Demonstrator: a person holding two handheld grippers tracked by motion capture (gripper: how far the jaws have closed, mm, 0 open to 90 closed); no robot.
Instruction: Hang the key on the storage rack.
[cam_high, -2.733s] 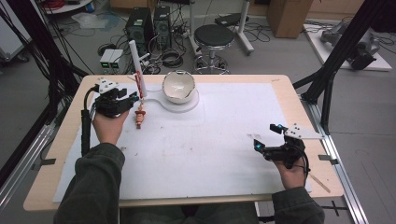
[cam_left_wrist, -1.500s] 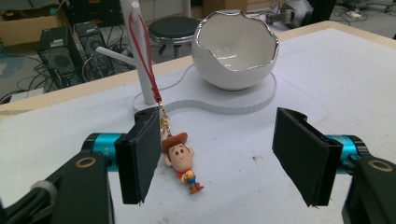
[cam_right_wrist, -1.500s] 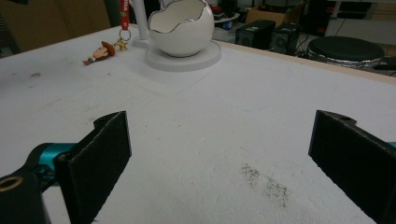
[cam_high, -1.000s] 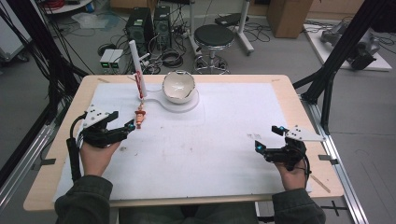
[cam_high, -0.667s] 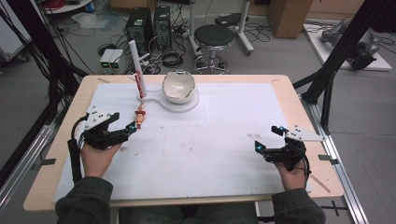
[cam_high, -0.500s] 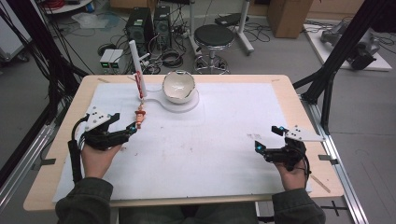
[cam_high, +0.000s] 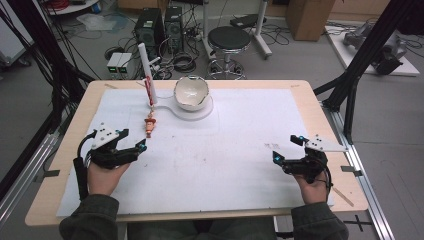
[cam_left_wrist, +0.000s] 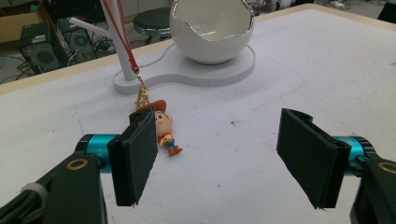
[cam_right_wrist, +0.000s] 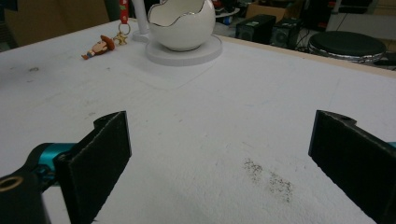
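Left hand-held gripper (cam_high: 134, 148) is hovering low over the tabletop (cam_high: 225, 150), jaws standing wide apart, gripping nothing. Just ahead of it, a cowboy figure keychain (cam_left_wrist: 164, 127) is lying flat, its red strap (cam_left_wrist: 122, 35) hanging from a white stand (cam_high: 146, 72) beside the egg-shaped bowl (cam_high: 191, 92). Right hand-held gripper (cam_high: 290, 149) is resting well apart, jaws likewise spread.

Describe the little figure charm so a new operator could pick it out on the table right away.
Start at the white eggshell-shaped bowl on its flat white stand at the far middle of the table. At the stand's left end a white post rises with a red strap. The figure charm lies on the mat at the strap's end: brown hat, orange body, the only colourful piece.
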